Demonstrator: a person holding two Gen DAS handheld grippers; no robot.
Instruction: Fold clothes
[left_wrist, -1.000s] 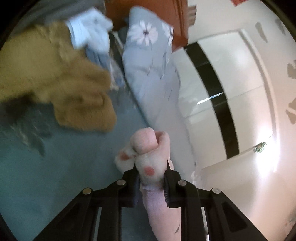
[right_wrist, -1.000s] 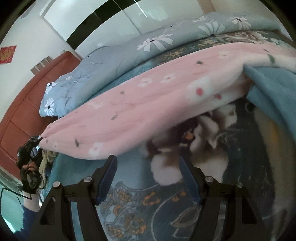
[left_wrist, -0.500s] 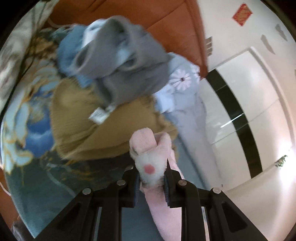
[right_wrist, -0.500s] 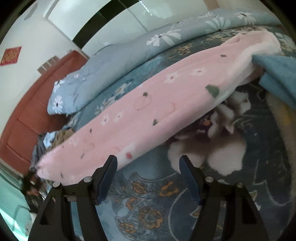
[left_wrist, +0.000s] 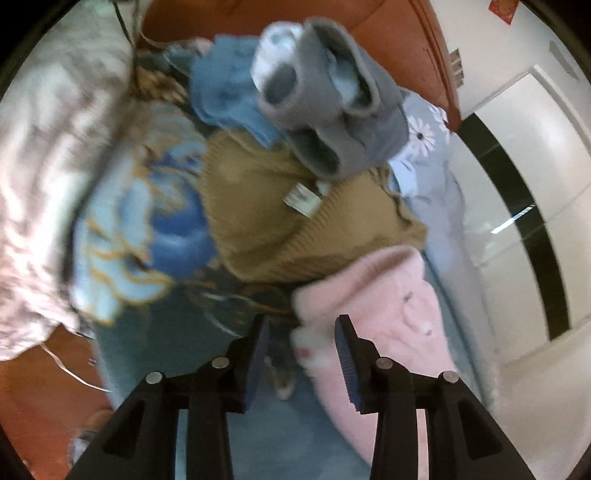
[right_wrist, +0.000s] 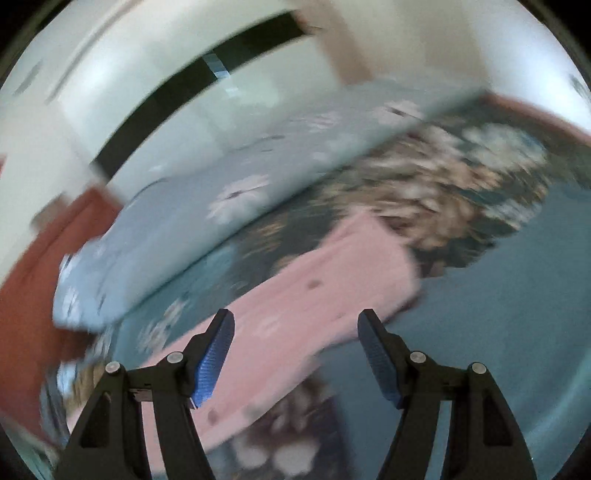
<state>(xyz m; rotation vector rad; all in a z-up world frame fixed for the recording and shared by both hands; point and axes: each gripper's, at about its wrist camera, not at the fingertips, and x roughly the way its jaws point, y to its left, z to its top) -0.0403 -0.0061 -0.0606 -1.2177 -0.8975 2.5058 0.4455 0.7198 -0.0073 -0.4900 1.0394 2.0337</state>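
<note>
So the pink fleece garment (left_wrist: 384, 314) lies stretched on the bed (right_wrist: 498, 332), released as the left tongs (left_wrist: 301, 354) just opened, right tongs (right_wrist: 295, 354) apart and empty; the brown sweater (left_wrist: 288, 229) pile waits

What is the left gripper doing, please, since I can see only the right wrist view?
Observer: The left gripper is open. Its jaws have just been opening, and the end of the pink garment lies loose between them.
Operator: Thank you. What lies beyond that end?
Observer: A tan sweater, touching the pink end.
Operator: Is anything on the sweater?
Observer: A grey garment lies over its far edge, with a blue garment beside it.
</note>
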